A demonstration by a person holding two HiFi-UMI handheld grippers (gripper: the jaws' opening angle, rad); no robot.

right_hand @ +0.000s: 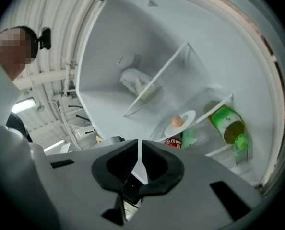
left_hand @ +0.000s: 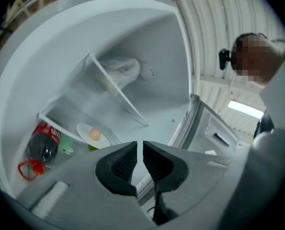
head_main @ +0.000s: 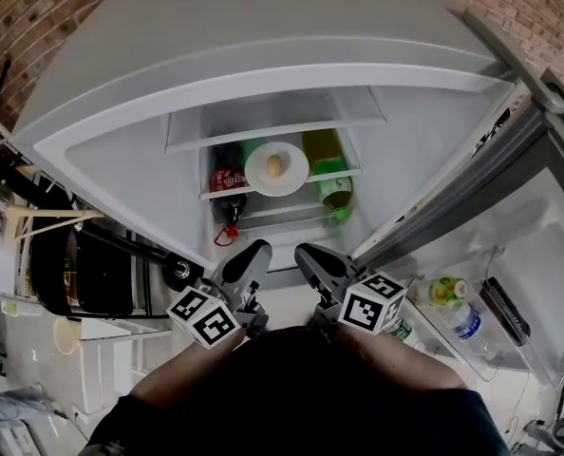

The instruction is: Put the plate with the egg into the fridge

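One white round plate carrying one brown egg rests on the middle glass shelf inside the open white fridge, at upper centre of the head view. A second glass shelf sits above it in the frame; total visible: two shelves. Beside the plate's left edge, on a lower level, is one dark cola bottle with a red label. To the plate's right is one yellow-green bottle with a green label and green cap. A further pale green item shows at the plate's upper left edge; it cannot be identified. The fridge door stands open at the right of the frame, and its shelf holds at least two bottles: one with a green-yellow label and one clear with a blue label. Two claws are present, both below the plate in the frame and well apart from it. The left claw is closed down to a thin slit, with nothing between its jaws. The right claw is in the same condition: jaws almost together, empty. Each claw carries one marker cube, left and right, held in front of the person's dark sleeves at lower centre.
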